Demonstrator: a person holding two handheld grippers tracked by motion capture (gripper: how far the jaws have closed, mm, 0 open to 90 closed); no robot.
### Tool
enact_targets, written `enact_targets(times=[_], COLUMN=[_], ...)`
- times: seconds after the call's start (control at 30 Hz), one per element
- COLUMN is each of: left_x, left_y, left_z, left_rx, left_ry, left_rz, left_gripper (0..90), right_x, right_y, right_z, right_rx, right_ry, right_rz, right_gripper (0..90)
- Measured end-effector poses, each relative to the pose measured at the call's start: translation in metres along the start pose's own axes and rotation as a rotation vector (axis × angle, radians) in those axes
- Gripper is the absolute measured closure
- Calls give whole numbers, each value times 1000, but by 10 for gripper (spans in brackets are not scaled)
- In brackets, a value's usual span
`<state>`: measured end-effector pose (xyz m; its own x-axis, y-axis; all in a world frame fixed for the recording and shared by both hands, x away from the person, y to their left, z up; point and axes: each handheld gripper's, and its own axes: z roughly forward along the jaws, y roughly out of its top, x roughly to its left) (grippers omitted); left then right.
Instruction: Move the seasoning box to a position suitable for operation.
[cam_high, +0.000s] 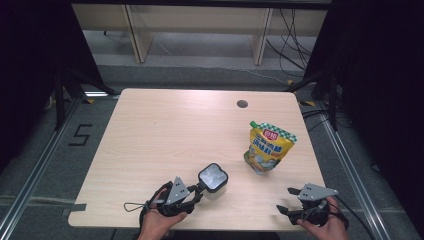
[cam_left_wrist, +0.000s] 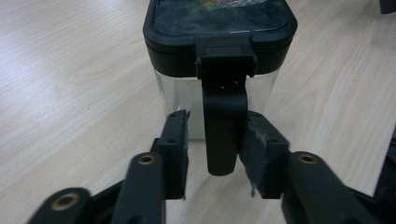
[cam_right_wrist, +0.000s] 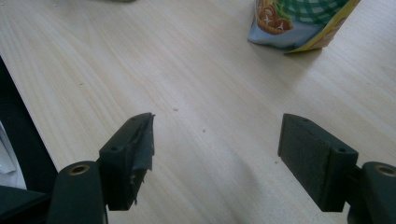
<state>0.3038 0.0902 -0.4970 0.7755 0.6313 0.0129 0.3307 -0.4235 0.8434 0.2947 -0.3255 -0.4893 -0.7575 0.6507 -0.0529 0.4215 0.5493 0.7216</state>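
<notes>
Since the black handle hangs straight down the near wall of the container, the left gripper has been lined up square to it.

Left gripper: jaws either side of the handle; the pad on the view's right looks to touch it, the pad on the left stands a slit off, so not yet a clamp.
Likely reason: a grip on the handle would steer the whole jar without squeezing its clear wall.
Container: clear body, black lid, upright near the front edge of the table, just ahead of the left gripper.
Latch: a black tab folds from the lid rim onto the top of the handle; whether it is locked I cannot tell.
Right gripper: jaws wide apart, nothing between them, low over bare wood, seemingly parked in wait.
Right gripper, high view: at the front right corner.
Pouch: yellow and green, right half, apart from the container, ahead of the right gripper, its bottom edge beyond the open jaws.
</notes>
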Motion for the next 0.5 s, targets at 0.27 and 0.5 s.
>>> enact_targets(times=[0.27,0.5], left_x=[10,29], left_y=[0,0], left_z=[-4,5], left_rx=[21,-25], left_ry=[73,117], left_rz=[9,-42], left_gripper=[728,749], right_x=[-1,0], right_y=[0,0], right_z=[1,1], right_rx=[-3,5], right_ry=[5,5], right_rz=[-10,-1], right_gripper=[280,280])
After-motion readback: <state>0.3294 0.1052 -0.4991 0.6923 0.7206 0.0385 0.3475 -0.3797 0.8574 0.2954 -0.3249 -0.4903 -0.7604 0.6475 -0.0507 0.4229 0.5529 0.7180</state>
